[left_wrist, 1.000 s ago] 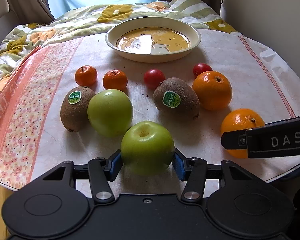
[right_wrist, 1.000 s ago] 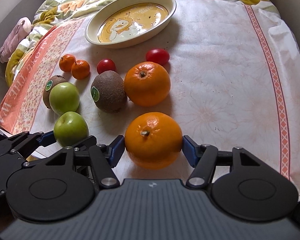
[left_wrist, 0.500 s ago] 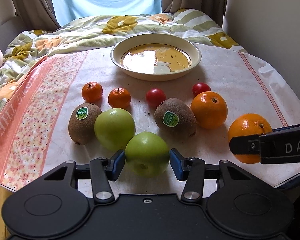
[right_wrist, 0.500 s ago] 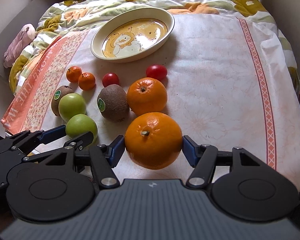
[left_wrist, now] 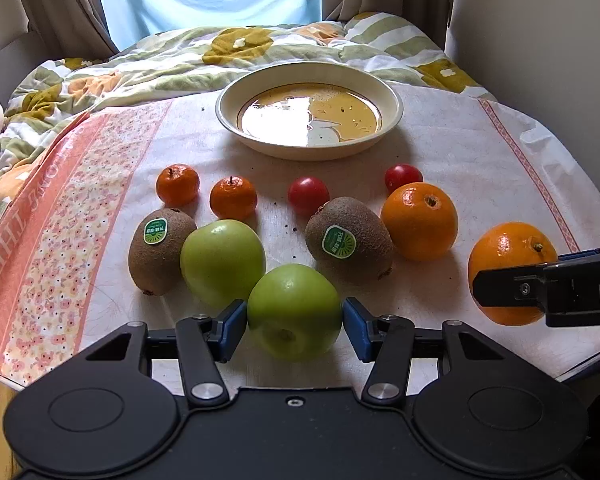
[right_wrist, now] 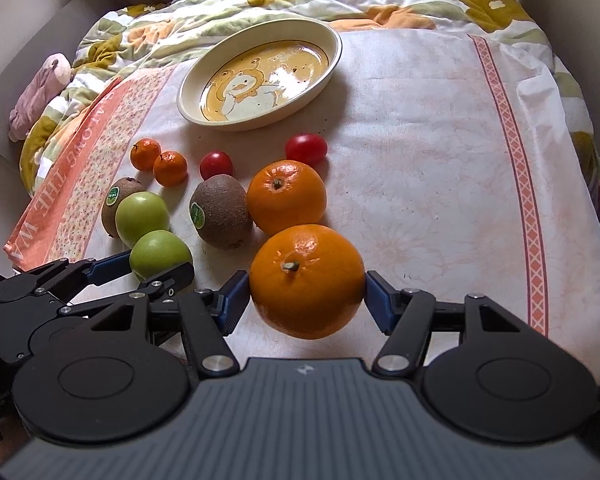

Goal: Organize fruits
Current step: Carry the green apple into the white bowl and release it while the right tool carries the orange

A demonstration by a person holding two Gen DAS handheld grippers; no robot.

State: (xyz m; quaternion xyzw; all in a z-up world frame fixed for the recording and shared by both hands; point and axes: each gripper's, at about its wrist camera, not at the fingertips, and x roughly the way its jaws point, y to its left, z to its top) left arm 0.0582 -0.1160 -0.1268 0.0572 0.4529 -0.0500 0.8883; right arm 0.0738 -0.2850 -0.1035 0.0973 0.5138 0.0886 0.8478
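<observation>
My left gripper (left_wrist: pixel 295 317) holds a green apple (left_wrist: pixel 294 312) just above the cloth. Its blue pads touch both sides of the apple while the jaws are opening slightly. My right gripper (right_wrist: pixel 307 297) is shut on a large orange (right_wrist: pixel 306 280), lifted off the table. In the left wrist view that orange (left_wrist: pixel 508 252) hangs at the right behind a black finger (left_wrist: pixel 540 292). In the right wrist view the apple (right_wrist: pixel 160 254) is at lower left. On the cloth lie a second apple (left_wrist: pixel 222 262), two kiwis (left_wrist: pixel 350 240), another orange (left_wrist: pixel 419 222), two mandarins (left_wrist: pixel 233 198) and two tomatoes (left_wrist: pixel 308 195).
A cream plate (left_wrist: pixel 308 152) with a yellow cartoon bottom stands beyond the fruit. The round table wears a white cloth (right_wrist: pixel 440 184) with pink borders. A rumpled flowered quilt (left_wrist: pixel 220 52) lies behind it, with a curtained window beyond. A wall rises at the right.
Both grippers have risen with their fruit, so apple and orange hang clear of the cloth. The apple has turned between the pads, its dimple now facing down and forward.
</observation>
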